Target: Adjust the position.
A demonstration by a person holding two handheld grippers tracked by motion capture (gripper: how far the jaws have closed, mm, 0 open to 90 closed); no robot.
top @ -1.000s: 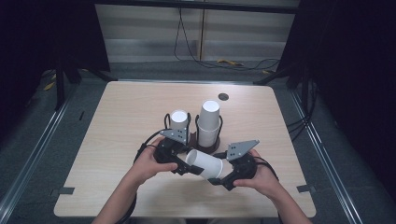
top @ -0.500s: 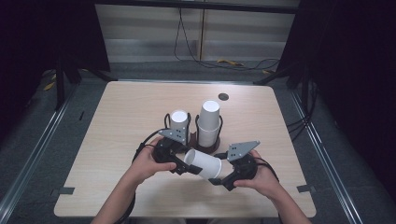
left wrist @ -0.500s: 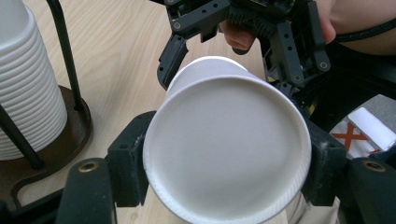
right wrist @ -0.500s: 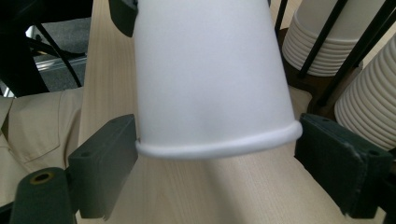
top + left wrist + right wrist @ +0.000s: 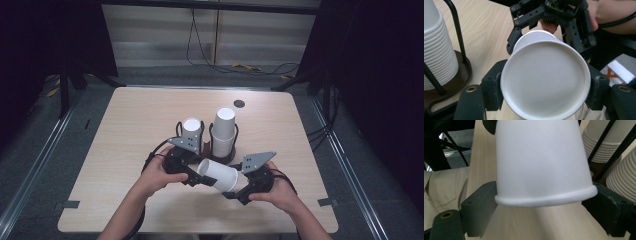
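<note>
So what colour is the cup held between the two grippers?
Plain white, no pattern. The cup shows best in the left gripper view.

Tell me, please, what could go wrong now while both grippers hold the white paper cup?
1. The left gripper and the right gripper both clamp the paper cup; squeezing or pulling apart may crush or deform it.
2. The two cup stacks in their wire holder stand close behind; a swing could knock them.
</note>
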